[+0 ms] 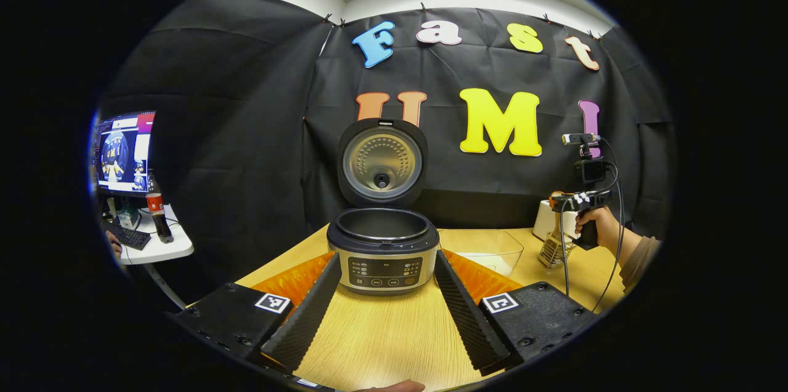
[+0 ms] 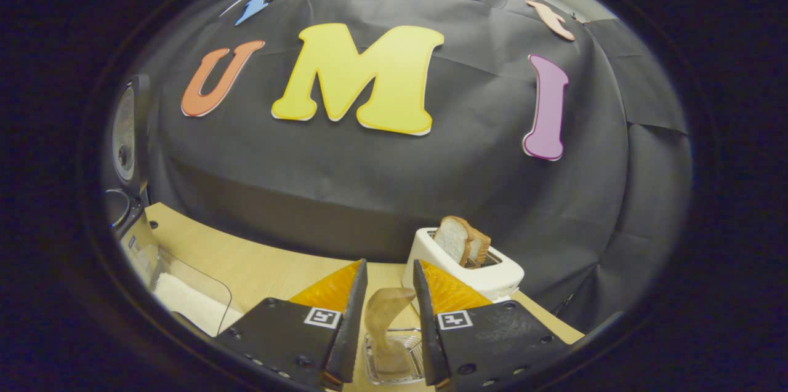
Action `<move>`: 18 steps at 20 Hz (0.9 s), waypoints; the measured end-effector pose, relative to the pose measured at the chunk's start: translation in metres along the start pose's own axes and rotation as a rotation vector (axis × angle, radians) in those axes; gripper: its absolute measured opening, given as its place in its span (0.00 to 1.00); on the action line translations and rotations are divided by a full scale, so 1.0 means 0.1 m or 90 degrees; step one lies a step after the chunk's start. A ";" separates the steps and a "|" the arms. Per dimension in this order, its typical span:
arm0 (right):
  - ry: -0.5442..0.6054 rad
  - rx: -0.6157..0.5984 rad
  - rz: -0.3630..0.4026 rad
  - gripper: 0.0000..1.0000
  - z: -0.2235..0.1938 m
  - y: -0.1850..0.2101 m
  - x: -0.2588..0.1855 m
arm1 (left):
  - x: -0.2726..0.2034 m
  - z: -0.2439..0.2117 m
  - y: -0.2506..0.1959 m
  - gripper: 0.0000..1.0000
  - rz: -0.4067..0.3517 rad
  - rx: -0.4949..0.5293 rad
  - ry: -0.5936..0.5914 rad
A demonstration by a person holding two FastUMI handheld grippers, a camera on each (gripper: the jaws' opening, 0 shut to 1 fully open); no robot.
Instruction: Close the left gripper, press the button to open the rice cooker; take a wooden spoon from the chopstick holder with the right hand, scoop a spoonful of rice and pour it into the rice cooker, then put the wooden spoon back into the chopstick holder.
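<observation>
The rice cooker (image 1: 383, 253) stands on the wooden table with its lid (image 1: 381, 161) raised and its dark pot empty. My left gripper (image 1: 386, 256) is open, its fingers spread wide on either side of the cooker's front, apart from it. Far right, a hand holds my right gripper (image 1: 575, 201) over the wire chopstick holder (image 1: 554, 250). In the right gripper view, the wooden spoon (image 2: 385, 312) stands in the holder (image 2: 394, 361). My right gripper (image 2: 389, 269) is narrowed to the spoon head's width, both fingers against it. The cooker (image 2: 126, 220) shows at the left edge.
A clear container of white rice (image 1: 486, 250) (image 2: 184, 300) sits between cooker and holder. A white toaster (image 2: 462, 269) with bread slices (image 2: 462, 239) stands behind the holder. Off the table at left, a small desk carries a monitor (image 1: 123, 152) and a bottle (image 1: 157, 207).
</observation>
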State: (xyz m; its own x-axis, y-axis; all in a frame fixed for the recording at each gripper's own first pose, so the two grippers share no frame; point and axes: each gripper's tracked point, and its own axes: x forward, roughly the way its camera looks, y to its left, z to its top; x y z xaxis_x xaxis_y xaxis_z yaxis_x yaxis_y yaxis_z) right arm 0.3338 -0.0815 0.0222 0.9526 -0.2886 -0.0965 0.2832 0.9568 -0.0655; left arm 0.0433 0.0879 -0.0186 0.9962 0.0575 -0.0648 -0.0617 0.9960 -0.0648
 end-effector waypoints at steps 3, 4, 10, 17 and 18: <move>-0.044 -0.026 -0.029 0.69 0.18 -0.16 -0.09 | 0.04 -0.06 -0.01 0.97 0.001 0.001 0.014; -0.057 -0.032 -0.030 0.77 0.24 -0.18 -0.13 | 0.05 -0.07 0.00 0.97 0.006 0.001 0.017; -0.079 -0.005 -0.003 0.95 0.37 -0.33 -0.38 | 0.12 -0.02 -0.01 0.97 0.019 0.005 0.021; -0.055 0.071 0.101 0.97 0.29 -0.51 -0.77 | 0.30 0.50 0.01 0.97 0.049 0.044 -0.010; -0.044 0.085 0.114 0.95 0.25 -0.55 -0.81 | 0.34 0.62 0.03 0.97 0.058 0.048 -0.023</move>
State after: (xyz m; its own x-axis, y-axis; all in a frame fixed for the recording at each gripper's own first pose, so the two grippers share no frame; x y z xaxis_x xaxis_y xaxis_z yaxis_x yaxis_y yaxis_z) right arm 0.2439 -0.1100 0.0584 0.9930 -0.1152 -0.0255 0.1169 0.9900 0.0792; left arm 0.0808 0.0969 0.0407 0.9883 0.1497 -0.0306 -0.1493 0.9887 0.0149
